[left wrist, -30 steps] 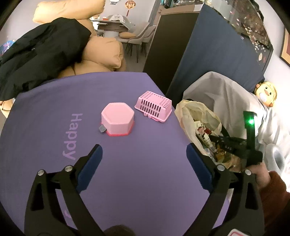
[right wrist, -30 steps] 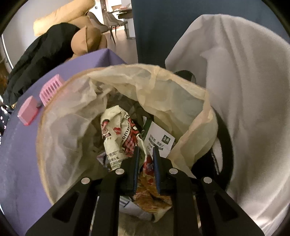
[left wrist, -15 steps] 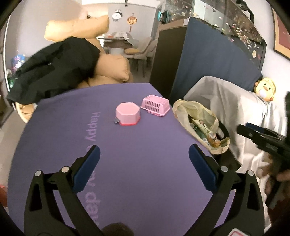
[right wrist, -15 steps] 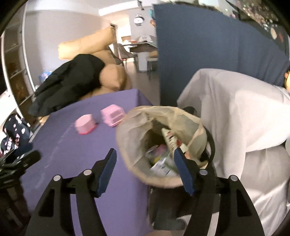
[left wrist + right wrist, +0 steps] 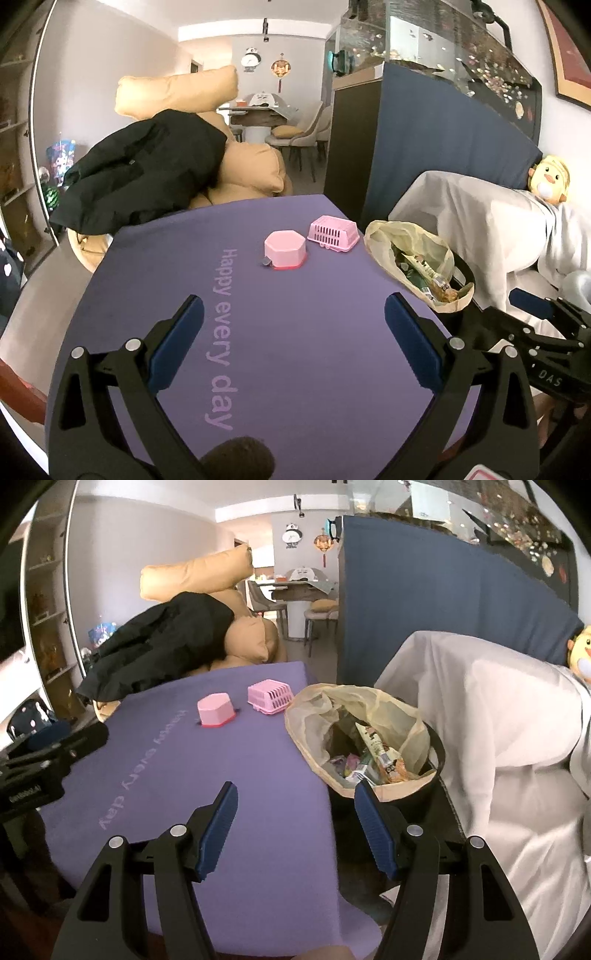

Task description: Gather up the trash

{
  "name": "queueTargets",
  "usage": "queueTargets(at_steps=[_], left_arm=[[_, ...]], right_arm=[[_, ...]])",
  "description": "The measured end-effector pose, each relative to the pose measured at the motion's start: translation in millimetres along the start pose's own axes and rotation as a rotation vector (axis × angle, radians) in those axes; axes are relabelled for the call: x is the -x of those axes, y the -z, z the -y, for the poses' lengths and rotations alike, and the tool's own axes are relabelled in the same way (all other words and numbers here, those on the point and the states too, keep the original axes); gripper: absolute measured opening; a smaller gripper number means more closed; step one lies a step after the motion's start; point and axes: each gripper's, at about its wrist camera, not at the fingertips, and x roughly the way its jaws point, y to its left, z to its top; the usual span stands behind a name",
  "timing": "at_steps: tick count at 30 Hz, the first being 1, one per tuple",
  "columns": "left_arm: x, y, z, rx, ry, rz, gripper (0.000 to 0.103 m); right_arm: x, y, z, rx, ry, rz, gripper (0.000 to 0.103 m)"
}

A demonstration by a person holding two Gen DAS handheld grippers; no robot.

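Both claws stand wide and empty — left claw [image 5: 293, 314], right claw [image 5: 293, 801] just opened. The black bin with its cream plastic liner [image 5: 373, 705], full of wrappers, sits beside the purple worktop's [image 5: 258, 794] right edge.

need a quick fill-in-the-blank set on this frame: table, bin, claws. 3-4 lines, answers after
1. The trash bin stands off the table's ____ edge in the right wrist view.
2. The basket and the box on the table are both ____ in colour.
3. Both the left claw and the right claw are ____ with nothing between the pads.
4. The bin's liner holds ____.

Answers: right; pink; open; wrappers
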Motion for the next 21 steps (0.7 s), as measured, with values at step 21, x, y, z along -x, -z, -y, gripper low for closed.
queueTargets(at_steps=[21], left_arm=[[-0.6, 2.5, 8.9, -0.015, 0.006, -0.019, 0.094]], right_arm=[[9.1, -2.1, -6.1, 0.013, 0.035, 0.033, 0.062]])
